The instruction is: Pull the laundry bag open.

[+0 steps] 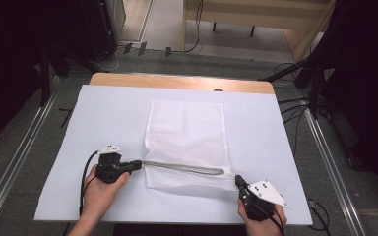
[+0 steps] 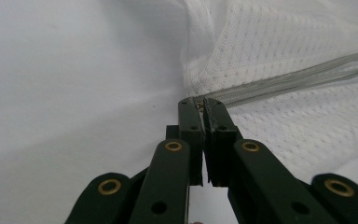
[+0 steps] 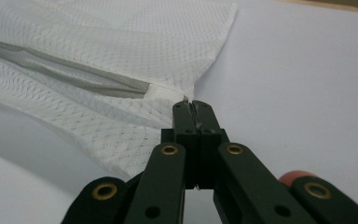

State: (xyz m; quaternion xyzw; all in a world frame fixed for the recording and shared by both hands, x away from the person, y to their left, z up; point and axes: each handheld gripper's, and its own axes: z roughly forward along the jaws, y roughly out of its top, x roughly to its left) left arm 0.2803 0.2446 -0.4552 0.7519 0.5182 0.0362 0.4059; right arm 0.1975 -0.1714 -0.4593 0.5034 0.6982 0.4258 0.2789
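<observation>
Currently listed: one white mesh bag (image 1: 187,142), flat mid-table on the white sheet (image 1: 103,113). I judge it light, limp, snag-prone. My left gripper (image 2: 202,101) pinches the zipper (image 1: 184,168) end; my right gripper (image 3: 192,103) pinches the opposite edge.

Wood table (image 1: 177,81) w/ a big white sheet (image 1: 103,128) on top, covering most of it. White mesh bag (image 1: 187,132) w/ grey zipper (image 1: 184,168) lies flat on sheet, mid-table.
</observation>
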